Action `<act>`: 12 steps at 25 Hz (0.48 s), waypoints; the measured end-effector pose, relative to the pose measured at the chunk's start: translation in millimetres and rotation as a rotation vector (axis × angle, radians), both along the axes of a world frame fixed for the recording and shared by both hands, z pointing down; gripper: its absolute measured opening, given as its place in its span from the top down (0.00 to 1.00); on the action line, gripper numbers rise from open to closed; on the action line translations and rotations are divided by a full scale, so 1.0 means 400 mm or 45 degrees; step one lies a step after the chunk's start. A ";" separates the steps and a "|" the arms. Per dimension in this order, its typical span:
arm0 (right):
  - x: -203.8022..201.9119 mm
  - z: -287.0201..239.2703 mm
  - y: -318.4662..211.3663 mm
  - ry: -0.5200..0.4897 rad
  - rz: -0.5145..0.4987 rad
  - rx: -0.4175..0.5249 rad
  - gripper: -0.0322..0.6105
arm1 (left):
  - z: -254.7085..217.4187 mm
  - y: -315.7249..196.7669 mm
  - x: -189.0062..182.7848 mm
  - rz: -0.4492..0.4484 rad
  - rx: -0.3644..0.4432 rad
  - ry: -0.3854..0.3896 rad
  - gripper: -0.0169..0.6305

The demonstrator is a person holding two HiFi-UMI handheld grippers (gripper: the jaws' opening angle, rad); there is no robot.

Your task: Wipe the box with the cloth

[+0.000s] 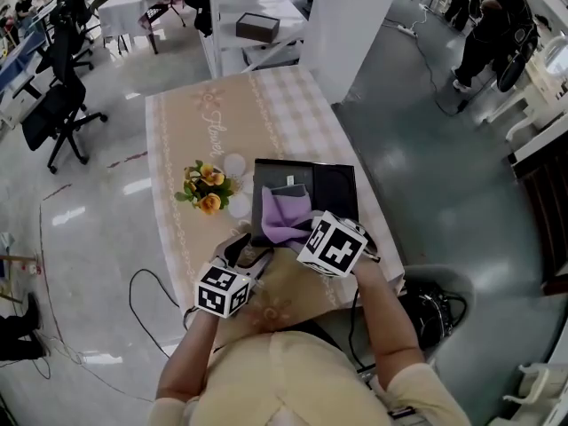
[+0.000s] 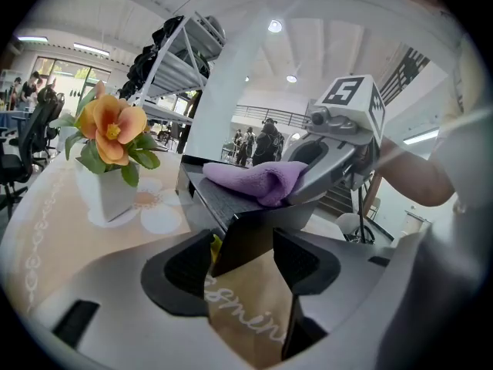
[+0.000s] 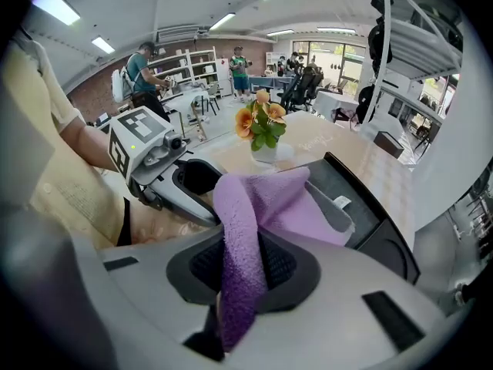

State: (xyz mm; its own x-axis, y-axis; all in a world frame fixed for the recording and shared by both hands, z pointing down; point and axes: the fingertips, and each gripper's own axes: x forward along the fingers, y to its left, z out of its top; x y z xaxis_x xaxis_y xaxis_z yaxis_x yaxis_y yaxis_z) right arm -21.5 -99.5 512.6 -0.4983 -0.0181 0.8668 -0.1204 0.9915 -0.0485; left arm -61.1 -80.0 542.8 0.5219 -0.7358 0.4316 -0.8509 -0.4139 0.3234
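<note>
A flat black box (image 1: 333, 189) lies on the bench (image 1: 222, 114) in the lower middle of the head view. Its longer side runs left to right across the frame, roughly square to the bench's edges. Just to its left stands a small white pot of orange flowers (image 1: 209, 187).

The left gripper (image 1: 251, 254) comes in from the lower left and its jaws grasp the box's near left corner. In the left gripper view that dark corner (image 2: 231, 203) fills the gap between the pads of the left gripper (image 2: 243, 257), with the box top stretching away toward the upper right of the frame.

The right gripper (image 1: 311, 229) points steeply down at the box's near edge, and its jaws are clenched on a purple cloth (image 1: 286, 220). In the right gripper view a folded ridge of the cloth (image 3: 266, 199) rises from between the pads of the right gripper (image 3: 243, 264). It then fans out to the right over the box's dark surface (image 3: 377, 206), so its length runs from the bottom centre toward the middle of the frame.

From the left gripper view the cloth (image 2: 258, 177) is a low bundle resting on top of the box, under the right gripper's jaws. The flowers (image 2: 108, 141) are at upper left there, and in the right gripper view they (image 3: 263, 129) stand beyond the cloth.
</note>
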 end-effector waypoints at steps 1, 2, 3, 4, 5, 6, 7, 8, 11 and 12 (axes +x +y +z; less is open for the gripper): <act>0.003 -0.002 0.002 -0.002 0.005 0.001 0.83 | -0.001 0.000 0.000 0.000 0.001 -0.001 0.58; 0.006 -0.003 0.003 -0.004 0.011 0.002 0.83 | -0.001 0.000 0.000 0.001 0.002 -0.002 0.58; 0.009 -0.004 0.004 -0.006 0.016 0.003 0.83 | 0.000 -0.001 0.001 0.001 0.003 -0.003 0.58; 0.012 -0.007 0.004 -0.011 0.021 0.007 0.83 | 0.000 -0.001 0.001 0.001 0.005 -0.004 0.58; 0.014 -0.010 0.004 -0.019 0.025 0.016 0.83 | 0.001 -0.001 0.002 0.001 0.006 -0.004 0.58; 0.014 -0.016 0.005 -0.033 0.029 0.030 0.83 | 0.000 -0.001 0.002 0.001 0.008 -0.005 0.58; 0.014 -0.024 0.006 -0.050 0.036 0.044 0.83 | -0.001 -0.001 0.002 0.002 0.009 -0.004 0.58; 0.015 -0.033 0.009 -0.064 0.049 0.056 0.83 | -0.002 -0.001 0.001 0.004 0.009 -0.001 0.58; 0.029 -0.064 0.014 -0.122 0.108 0.120 0.83 | -0.005 0.002 0.000 0.016 0.007 0.017 0.58; 0.033 -0.079 0.013 -0.152 0.128 0.155 0.83 | -0.007 0.003 0.001 0.022 0.009 0.021 0.58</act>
State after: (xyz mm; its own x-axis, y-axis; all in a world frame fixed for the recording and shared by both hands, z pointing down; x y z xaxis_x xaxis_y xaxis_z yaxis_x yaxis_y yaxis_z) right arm -8.2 -94.2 480.9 -0.5878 -0.1738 0.7901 -0.2195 0.9743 0.0510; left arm -60.9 -78.9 540.1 0.5415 -0.7294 0.4180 -0.8383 -0.4306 0.3345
